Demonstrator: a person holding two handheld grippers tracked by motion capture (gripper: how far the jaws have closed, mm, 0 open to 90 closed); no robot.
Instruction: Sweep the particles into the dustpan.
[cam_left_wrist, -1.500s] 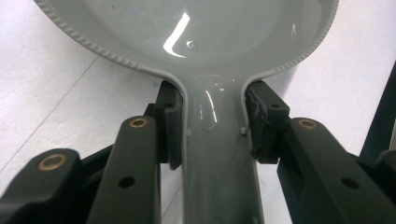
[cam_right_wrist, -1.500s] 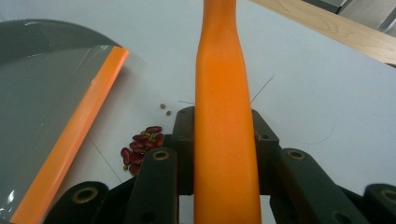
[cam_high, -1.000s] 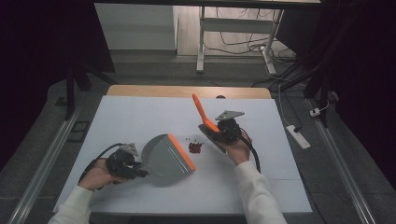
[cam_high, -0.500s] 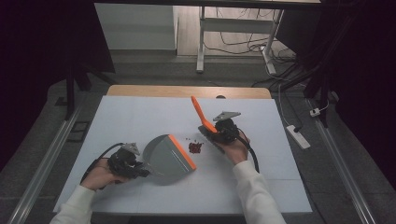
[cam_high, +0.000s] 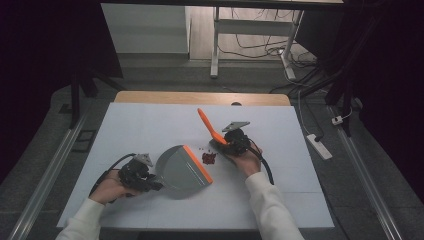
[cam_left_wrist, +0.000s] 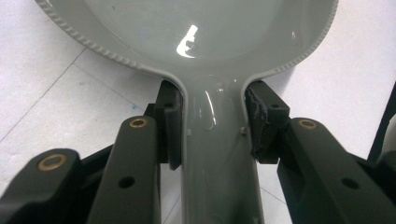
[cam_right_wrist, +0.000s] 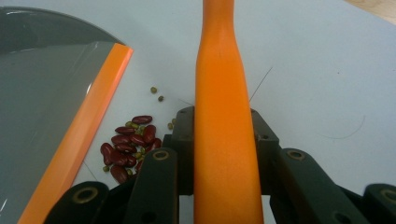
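A grey dustpan (cam_high: 179, 172) with an orange front lip (cam_high: 197, 163) lies on the white table, its mouth toward a small pile of red and green beans (cam_high: 208, 158). My left gripper (cam_high: 149, 182) is shut on the dustpan's handle (cam_left_wrist: 215, 158), the pads pressing both sides. My right gripper (cam_high: 226, 143) is shut on the orange handle (cam_high: 206, 122) of a brush, which slants up and away to the left. In the right gripper view the beans (cam_right_wrist: 130, 143) lie just beside the orange lip (cam_right_wrist: 77, 135), left of the brush handle (cam_right_wrist: 219, 98).
A few loose green beans (cam_right_wrist: 156, 94) lie past the pile. The white table (cam_high: 150, 125) has a wooden strip along its far edge (cam_high: 200, 97). Beyond it stand a metal frame and cables on the floor; a power strip (cam_high: 318, 146) lies to the right.
My right gripper and the orange brush handle have shifted slightly left, toward the beans, with the handle's tip lower. The left gripper and dustpan have stayed put.
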